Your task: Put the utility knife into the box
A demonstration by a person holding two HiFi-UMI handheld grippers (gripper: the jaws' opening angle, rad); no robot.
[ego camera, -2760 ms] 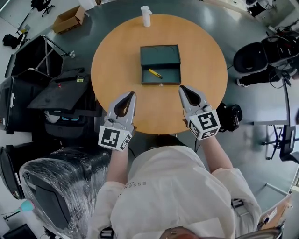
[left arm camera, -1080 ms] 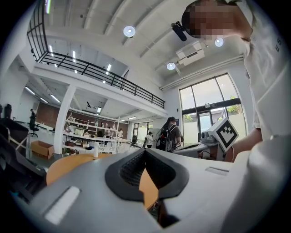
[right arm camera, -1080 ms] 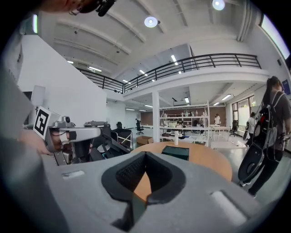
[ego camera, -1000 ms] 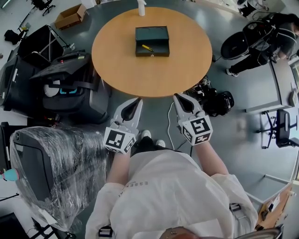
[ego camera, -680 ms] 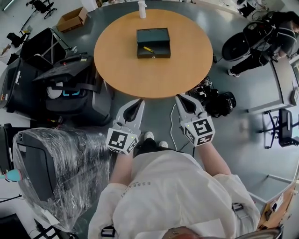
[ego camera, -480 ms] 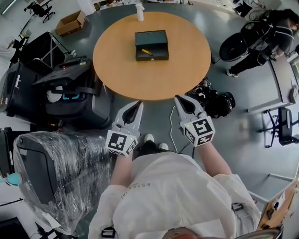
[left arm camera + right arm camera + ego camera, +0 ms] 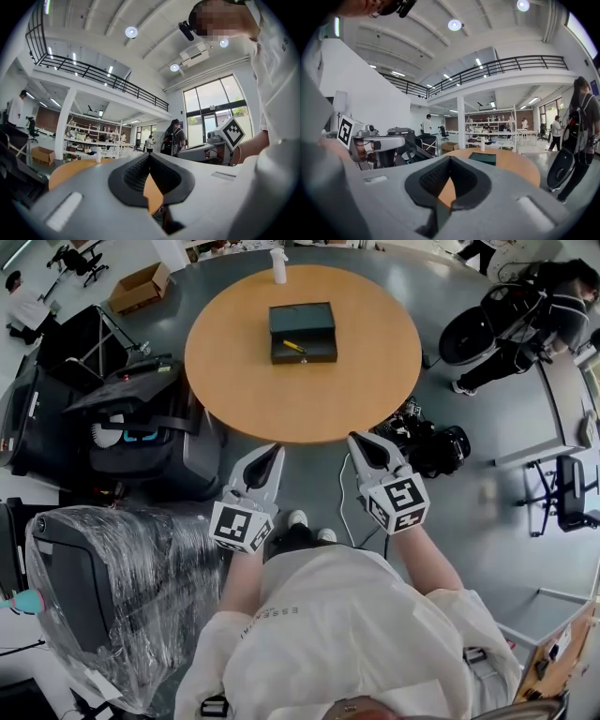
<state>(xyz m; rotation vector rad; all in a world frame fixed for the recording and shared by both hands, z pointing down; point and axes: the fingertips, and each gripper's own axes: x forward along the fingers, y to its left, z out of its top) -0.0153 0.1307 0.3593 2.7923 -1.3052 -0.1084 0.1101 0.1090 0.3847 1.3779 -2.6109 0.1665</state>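
The utility knife lies slantwise inside the box on the desk, well ahead of both grippers. The left gripper and right gripper, about equally far from it, have their fingers clenched on nothing.

Round wood table stood well ahead of left gripper & right gripper.
On it: open dark box approx. centre; white bottle at far edge, beyond box.

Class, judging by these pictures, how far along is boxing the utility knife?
Done: the utility knife lies inside the open box on the table. In hand: nothing; the left gripper and right gripper are shut, empty, off the table. Left: probably nothing.
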